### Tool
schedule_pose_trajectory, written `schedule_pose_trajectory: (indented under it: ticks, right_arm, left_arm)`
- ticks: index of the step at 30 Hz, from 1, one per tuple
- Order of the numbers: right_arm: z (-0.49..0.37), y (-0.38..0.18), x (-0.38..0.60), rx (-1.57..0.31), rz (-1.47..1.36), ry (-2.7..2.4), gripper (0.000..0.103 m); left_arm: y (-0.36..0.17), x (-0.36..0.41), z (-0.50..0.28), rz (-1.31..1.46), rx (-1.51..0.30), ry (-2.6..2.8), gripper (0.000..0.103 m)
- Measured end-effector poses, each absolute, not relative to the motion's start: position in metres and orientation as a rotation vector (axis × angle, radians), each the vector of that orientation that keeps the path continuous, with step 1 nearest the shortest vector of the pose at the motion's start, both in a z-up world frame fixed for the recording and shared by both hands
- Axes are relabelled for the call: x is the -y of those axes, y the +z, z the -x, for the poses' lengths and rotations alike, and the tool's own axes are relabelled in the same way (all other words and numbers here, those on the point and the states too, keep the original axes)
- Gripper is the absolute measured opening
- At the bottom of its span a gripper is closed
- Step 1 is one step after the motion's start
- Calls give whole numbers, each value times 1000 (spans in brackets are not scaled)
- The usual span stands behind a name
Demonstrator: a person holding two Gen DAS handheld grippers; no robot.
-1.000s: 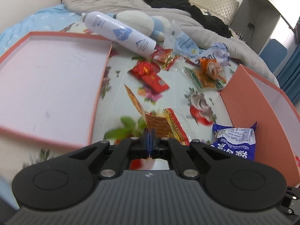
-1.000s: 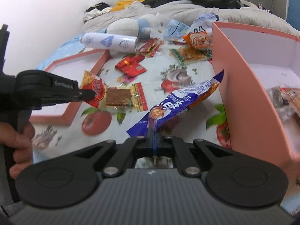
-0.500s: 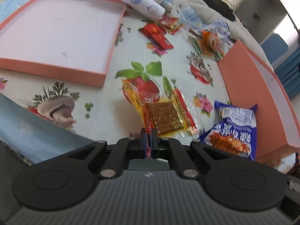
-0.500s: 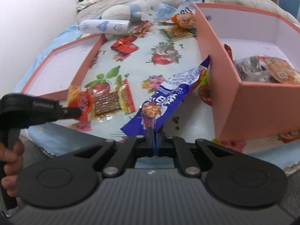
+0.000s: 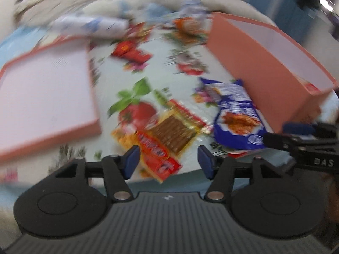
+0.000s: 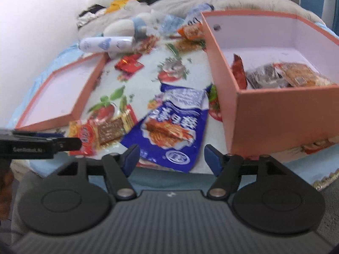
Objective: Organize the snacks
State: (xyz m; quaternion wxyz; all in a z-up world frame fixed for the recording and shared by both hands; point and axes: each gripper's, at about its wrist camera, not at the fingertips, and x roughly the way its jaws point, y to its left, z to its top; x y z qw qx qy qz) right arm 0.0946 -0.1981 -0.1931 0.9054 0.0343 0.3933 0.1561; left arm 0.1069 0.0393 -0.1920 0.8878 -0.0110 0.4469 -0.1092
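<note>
My left gripper (image 5: pixel 168 162) hangs over the near edge of the flowered bed sheet with its jaws opening. A red and yellow snack packet (image 5: pixel 163 141) lies flat just ahead of it, its near end between the blue pads (image 5: pixel 132 160) without touching them. My right gripper (image 6: pixel 171 158) is opening too. Before it lies a blue snack bag (image 6: pixel 171 124), whose near edge sits between the pads, loose on the sheet. The pink box (image 6: pixel 273 118) with several snacks inside stands to the right. The left gripper's tip (image 6: pixel 63 145) shows beside the red packet (image 6: pixel 99 133).
The pink box lid (image 6: pixel 57 97) lies upside down at the left. Farther back lie red packets (image 6: pixel 129 64), an orange packet (image 6: pixel 190 30), a white spray bottle (image 6: pixel 106 44), a plush toy (image 6: pixel 125 26) and grey bedding. The bed's near edge drops off right under both grippers.
Both grippers were shut on their packets, the left on the red and yellow one, the right on the blue bag. Both have opened, and the packets now lie flat near the bed's edge.
</note>
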Motion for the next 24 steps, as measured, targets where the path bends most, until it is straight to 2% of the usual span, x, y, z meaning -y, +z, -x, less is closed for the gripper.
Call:
schedule_pose_trajectory:
  ticks: [8,14,24]
  right_arm:
    - [-107,-195,174,-741,-3,324,69]
    - [-126,-201,168,-746,1,290,69]
    - [-157,-213,160,-804,-15,315,69]
  left_arm:
    - [-197,-19,-143,-274,-923,-456,68]
    - [-225,-10,-170,-401,-1004,-568,68]
    - [-247,-26,-189,-335,-1067,-613,69]
